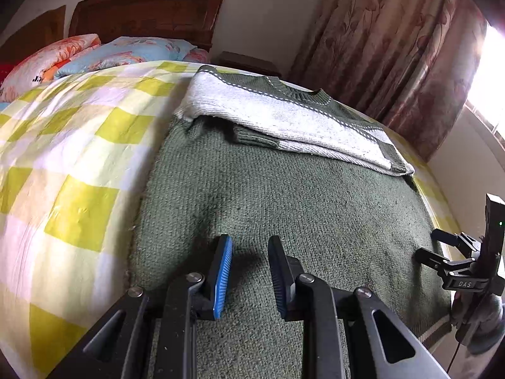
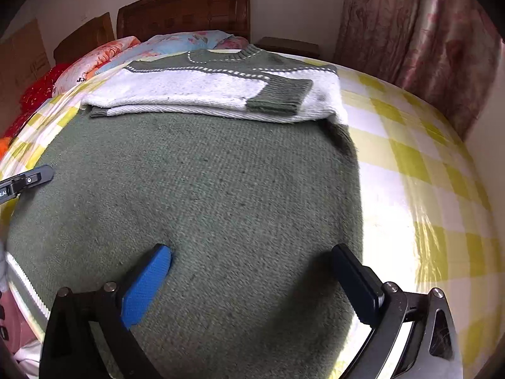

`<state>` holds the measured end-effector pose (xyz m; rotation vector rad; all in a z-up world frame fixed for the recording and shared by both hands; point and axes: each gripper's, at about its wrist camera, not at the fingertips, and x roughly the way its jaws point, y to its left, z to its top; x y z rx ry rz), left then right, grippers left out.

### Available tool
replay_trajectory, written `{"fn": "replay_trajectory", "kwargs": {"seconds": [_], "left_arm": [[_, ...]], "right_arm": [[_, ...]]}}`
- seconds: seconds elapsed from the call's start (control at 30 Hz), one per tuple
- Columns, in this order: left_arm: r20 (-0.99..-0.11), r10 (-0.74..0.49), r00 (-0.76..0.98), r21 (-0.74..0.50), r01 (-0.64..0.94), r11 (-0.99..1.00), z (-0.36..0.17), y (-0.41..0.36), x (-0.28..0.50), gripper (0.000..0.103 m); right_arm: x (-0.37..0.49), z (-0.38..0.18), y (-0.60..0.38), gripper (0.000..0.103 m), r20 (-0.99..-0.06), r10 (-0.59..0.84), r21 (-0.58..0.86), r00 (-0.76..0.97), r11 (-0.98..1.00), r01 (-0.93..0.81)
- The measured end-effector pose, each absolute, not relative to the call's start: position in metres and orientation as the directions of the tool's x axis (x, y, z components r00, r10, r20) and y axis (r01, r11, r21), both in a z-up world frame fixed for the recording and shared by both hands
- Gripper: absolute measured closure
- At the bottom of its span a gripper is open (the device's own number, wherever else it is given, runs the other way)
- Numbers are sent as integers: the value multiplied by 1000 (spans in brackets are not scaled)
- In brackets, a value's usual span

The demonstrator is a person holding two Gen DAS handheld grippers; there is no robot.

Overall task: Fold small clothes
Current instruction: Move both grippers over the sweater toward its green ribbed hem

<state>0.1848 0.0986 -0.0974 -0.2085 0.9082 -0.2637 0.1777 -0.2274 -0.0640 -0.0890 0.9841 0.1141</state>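
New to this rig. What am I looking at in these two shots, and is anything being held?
No robot arm here: a person carries a two-finger gripper in each hand, each with a fisheye camera looking along its fingers. The left-wrist view shows the left gripper, jaws narrow with nothing between them. The right-wrist view shows the right gripper, jaws wide and empty. Both hover over a green and white sweater, sleeves folded across the chest, lying on a yellow checked bedspread. Pillows sit by the headboard.

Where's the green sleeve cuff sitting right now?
In the right wrist view the cuff lies folded across the sweater's white chest band, right of centre, just below the collar.
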Motion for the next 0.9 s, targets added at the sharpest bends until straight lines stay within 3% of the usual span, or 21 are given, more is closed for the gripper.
{"fn": "replay_trajectory", "kwargs": {"seconds": [0.13,0.23,0.33,0.37,0.47,0.53,0.77,0.9], "left_arm": [[-752,-275,599,-262,110,959,-82,83,181,78],[-729,-330,600,-258,206,944,-73,52,175,78],[-776,-304,553,-185,262,947,-93,26,175,79],[-737,-307,603,-161,284,945,-91,27,167,77],[-739,-318,594,-179,282,943,-87,42,159,78],[-736,-311,602,-178,271,946,-84,59,151,79],[-670,-435,601,-349,263,900,-83,108,131,84],[-699,-378,607,-278,256,926,-80,98,132,84]], "right_arm": [[171,-51,-212,0,-809,36,-53,586,989,-135],[163,-38,-172,0,-783,116,-62,610,963,-264],[158,-47,-134,0,-801,147,-104,580,921,-376],[156,-56,-129,0,-821,140,-110,554,913,-393],[151,-67,-152,0,-838,184,-21,513,930,-368],[145,-66,-171,0,-845,154,-39,512,937,-347],[110,-67,-222,0,-803,184,-12,566,946,-325],[109,-66,-223,0,-806,168,-18,567,951,-308]]}}
